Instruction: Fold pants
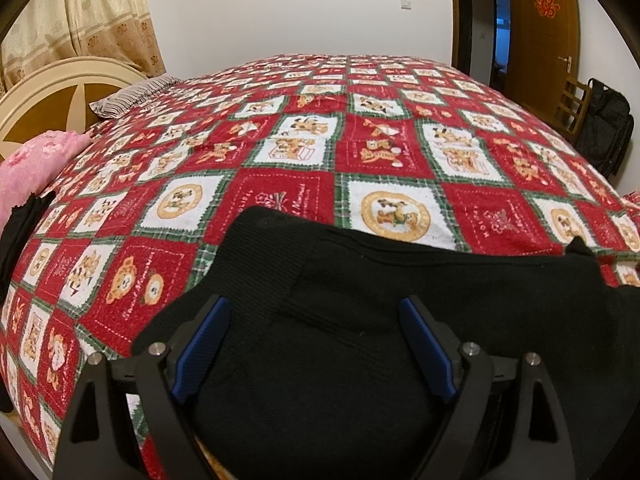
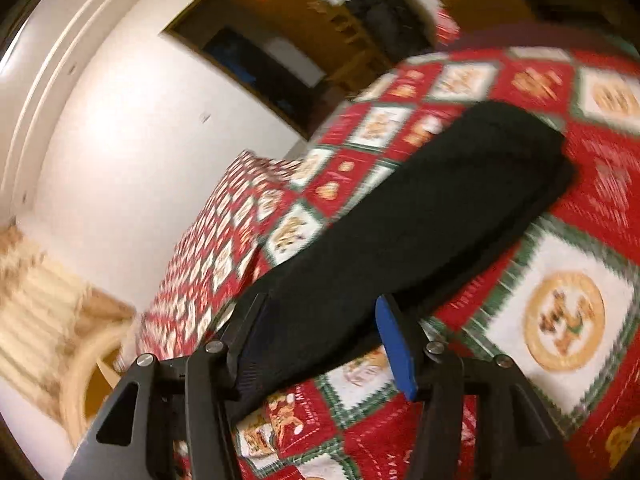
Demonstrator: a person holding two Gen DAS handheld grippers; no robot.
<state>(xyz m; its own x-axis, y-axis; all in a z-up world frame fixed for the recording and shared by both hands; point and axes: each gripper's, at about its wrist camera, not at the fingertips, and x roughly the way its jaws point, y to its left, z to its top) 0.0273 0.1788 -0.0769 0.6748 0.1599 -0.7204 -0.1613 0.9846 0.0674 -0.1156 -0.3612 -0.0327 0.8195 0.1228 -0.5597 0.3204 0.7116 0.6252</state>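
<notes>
Left wrist view – red paper character on far door, left gripper fingers spread wide over black pants on near quilt, right wrist view – blurred, right gripper fingers spread, pants between them, no writing legible.

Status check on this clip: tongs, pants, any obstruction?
Left tongs open above black pants. Right tongs open around a pant leg. Pants on quilt; nothing in the way.
</notes>
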